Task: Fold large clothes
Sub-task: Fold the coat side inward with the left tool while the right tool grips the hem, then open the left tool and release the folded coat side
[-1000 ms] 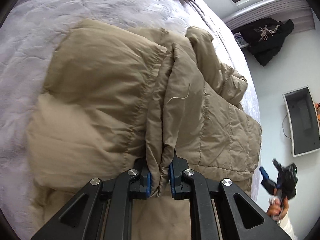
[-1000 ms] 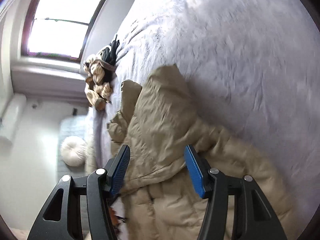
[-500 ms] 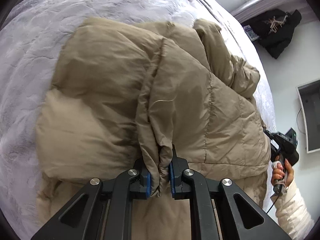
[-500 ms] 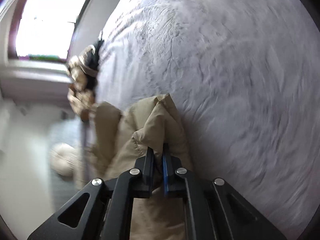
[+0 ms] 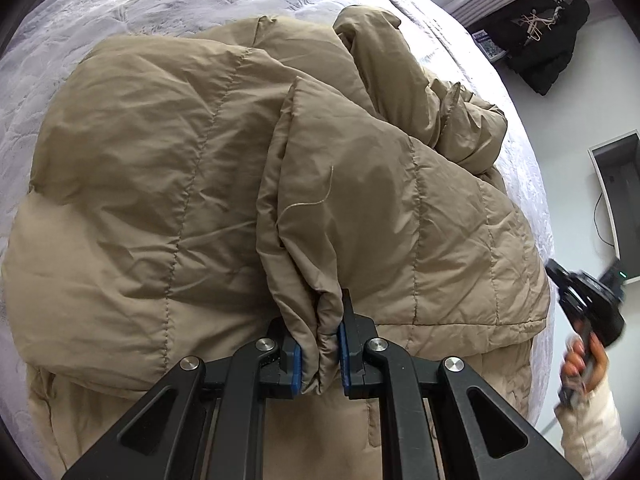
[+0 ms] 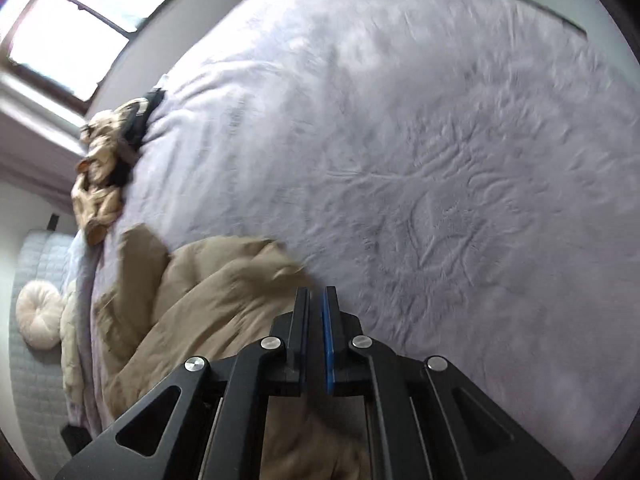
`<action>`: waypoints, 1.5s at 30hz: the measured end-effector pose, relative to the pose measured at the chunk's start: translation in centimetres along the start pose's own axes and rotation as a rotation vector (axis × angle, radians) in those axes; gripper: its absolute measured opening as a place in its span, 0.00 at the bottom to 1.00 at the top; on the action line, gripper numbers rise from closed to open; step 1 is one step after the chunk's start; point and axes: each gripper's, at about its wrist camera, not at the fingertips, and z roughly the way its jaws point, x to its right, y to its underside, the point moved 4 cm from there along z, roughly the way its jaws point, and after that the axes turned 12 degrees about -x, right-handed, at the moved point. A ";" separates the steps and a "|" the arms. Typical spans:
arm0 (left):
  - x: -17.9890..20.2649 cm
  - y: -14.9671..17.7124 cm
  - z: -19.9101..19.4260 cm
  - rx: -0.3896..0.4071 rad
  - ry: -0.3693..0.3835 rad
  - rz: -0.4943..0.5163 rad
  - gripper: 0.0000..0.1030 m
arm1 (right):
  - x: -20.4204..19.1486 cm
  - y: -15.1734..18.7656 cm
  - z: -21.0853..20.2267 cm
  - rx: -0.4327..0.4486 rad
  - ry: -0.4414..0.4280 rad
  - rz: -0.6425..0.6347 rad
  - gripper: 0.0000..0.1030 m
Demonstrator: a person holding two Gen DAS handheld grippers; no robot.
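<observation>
Left hand-held gripper [image 5: 319, 354] is pinching tan quilted puffer jacket [image 5: 200, 184] hem; right hand-held gripper [image 6: 317, 334] is sitting closed, empty. Soft, slippery, bulky; I'm judging seams the best hold.

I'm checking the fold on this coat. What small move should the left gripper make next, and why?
Probably lay the pinched edge down on the coat and let go. The left gripper is shut on a bunched edge already pulled over the coat's body on the bed, while the right gripper is shut with nothing visible between its fingers.
</observation>
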 end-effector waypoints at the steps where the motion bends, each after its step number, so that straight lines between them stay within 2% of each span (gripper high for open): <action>1: 0.0 0.0 0.0 0.001 -0.003 0.003 0.15 | -0.6 0.7 -0.9 0.006 -0.013 -0.033 0.06; 4: -0.1 0.2 -0.2 0.006 -0.014 0.007 0.15 | -3.7 4.4 -1.4 -0.050 -0.054 -0.188 0.06; 6: 0.1 0.2 -0.6 -0.001 -0.018 0.006 0.15 | -4.5 6.3 -0.1 -0.105 0.004 -0.250 0.06; 7: 0.1 0.4 -1.2 -0.007 -0.020 0.013 0.15 | -4.5 7.2 1.2 -0.130 0.075 -0.274 0.06; 8: 0.1 0.5 -1.8 -0.008 -0.023 0.019 0.19 | -4.1 7.7 2.2 -0.147 0.100 -0.278 0.06; 9: 0.0 0.9 -3.1 0.000 -0.044 0.029 0.28 | -3.8 7.9 2.9 -0.156 0.100 -0.268 0.05; 10: -0.2 1.1 -4.0 0.017 -0.073 0.031 0.32 | -3.5 8.0 3.2 -0.156 0.091 -0.250 0.04; 12: -0.7 1.7 -7.0 0.083 -0.139 0.038 0.45 | -3.1 7.7 3.2 -0.147 0.072 -0.218 0.04; 16: -0.2 1.2 -9.2 0.152 -0.096 0.055 0.45 | -3.0 7.4 3.3 -0.146 0.070 -0.211 0.04; 19: 1.6 0.0 -6.8 0.144 -0.103 0.121 0.45 | -3.0 7.4 3.6 -0.141 0.087 -0.213 0.04; 21: 2.6 -0.8 -4.0 0.129 -0.164 0.164 0.45 | -2.9 7.7 3.6 -0.137 0.101 -0.212 0.04; 23: 2.0 -1.6 -1.7 0.117 -0.233 0.158 0.45 | -2.7 7.8 3.5 -0.130 0.120 -0.216 0.04; 27: 0.4 -2.7 -0.5 0.111 -0.185 0.109 0.45 | -2.3 7.6 4.0 -0.129 0.122 -0.205 0.03; 31: 0.8 -3.2 -0.1 0.107 -0.236 0.158 0.45 | -1.9 7.2 5.1 -0.122 0.113 -0.181 0.02; 33: 0.8 -3.3 -0.4 0.103 -0.241 0.148 0.45 | -1.9 7.1 5.4 -0.118 0.119 -0.178 0.02; 38: 1.0 -2.3 -2.5 0.116 -0.269 0.114 0.45 | -2.2 7.3 3.8 -0.131 0.110 -0.181 0.07; 42: 1.2 0.0 -4.3 0.110 -0.313 0.116 0.45 | -2.3 7.9 1.7 -0.136 0.100 -0.191 0.07; 45: 1.3 1.9 -5.2 0.098 -0.336 0.109 0.45 | -2.0 8.8 0.1 -0.142 0.084 -0.182 0.13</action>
